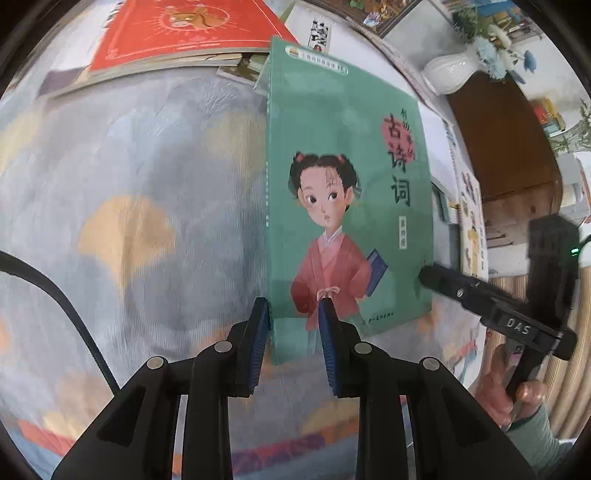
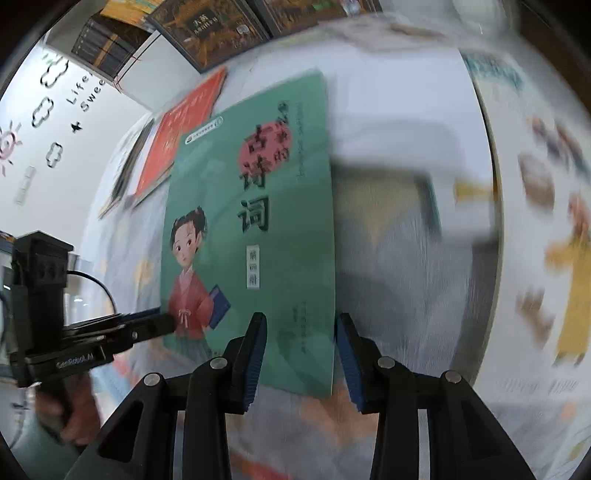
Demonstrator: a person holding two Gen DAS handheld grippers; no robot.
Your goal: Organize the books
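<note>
A green book (image 1: 351,147) with a girl in a red robe on its cover is held up over the patterned cloth (image 1: 129,184). My left gripper (image 1: 293,332) is shut on its lower spine corner, one blue pad on each side. In the right wrist view the same green book (image 2: 229,184) has its lower right edge between the pads of my right gripper (image 2: 301,350), which is shut on it. Each gripper shows in the other's view: the right one (image 1: 424,277) at the book's far edge, the left one (image 2: 166,325) at the near corner.
A red book (image 1: 177,33) lies on a low pile of books at the back. A white vase (image 1: 447,74) stands on a dark wooden cabinet (image 1: 509,147). A blurred picture book (image 2: 546,221) lies to the right. A hand (image 1: 509,395) holds the right gripper's handle.
</note>
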